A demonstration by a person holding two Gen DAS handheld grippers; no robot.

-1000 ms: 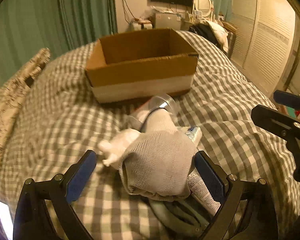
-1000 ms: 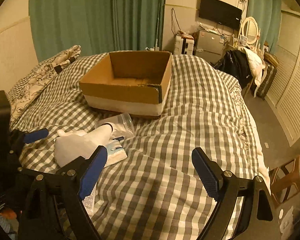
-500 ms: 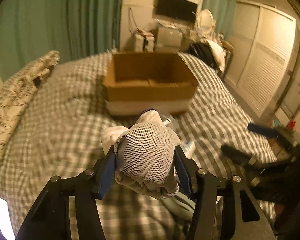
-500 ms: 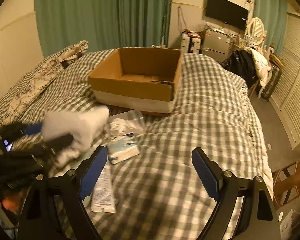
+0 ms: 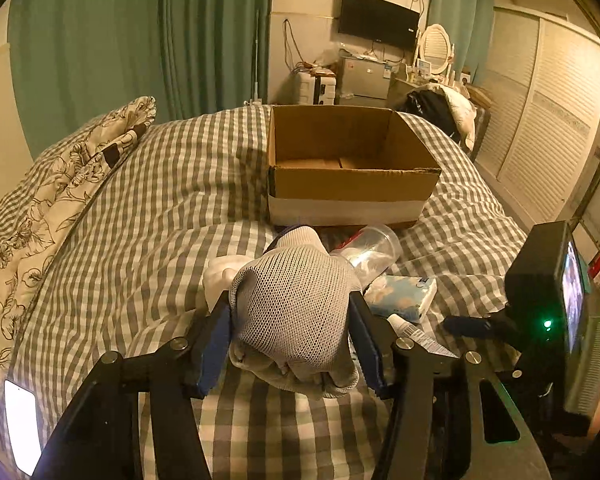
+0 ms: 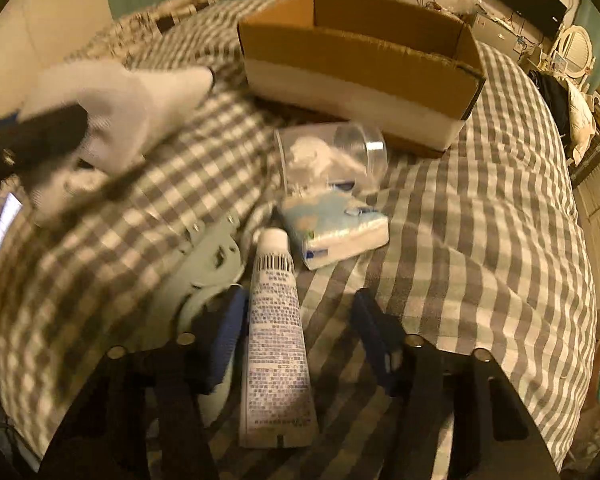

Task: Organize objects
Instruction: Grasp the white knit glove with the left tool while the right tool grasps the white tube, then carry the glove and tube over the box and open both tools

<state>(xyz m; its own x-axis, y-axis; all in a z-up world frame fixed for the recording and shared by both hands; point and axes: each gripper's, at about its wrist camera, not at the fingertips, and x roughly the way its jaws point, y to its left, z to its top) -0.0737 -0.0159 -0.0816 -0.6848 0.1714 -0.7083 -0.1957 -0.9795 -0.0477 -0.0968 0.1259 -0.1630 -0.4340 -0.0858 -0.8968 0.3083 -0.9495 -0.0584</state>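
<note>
My left gripper [image 5: 292, 336] is shut on a white knit glove [image 5: 296, 308] and holds it above the checked bedspread; the glove also shows blurred in the right wrist view [image 6: 112, 96]. An open cardboard box [image 5: 348, 172] stands beyond it. My right gripper [image 6: 300, 340] is open, its fingers either side of a white tube [image 6: 276, 344] lying on the bed. A clear plastic cup [image 6: 332, 152] on its side and a blue tissue pack [image 6: 336, 228] lie between the tube and the box [image 6: 360, 60].
A pale green object [image 6: 204, 280] lies left of the tube. A floral pillow [image 5: 60, 200] lies at the left. A lit phone [image 5: 20, 424] lies on the bed at lower left. Wardrobe doors [image 5: 552, 128] and a dresser stand behind.
My left gripper closed on the glove and lifted it. My right gripper swung down and left over the tube, its fingers narrowing around it.
</note>
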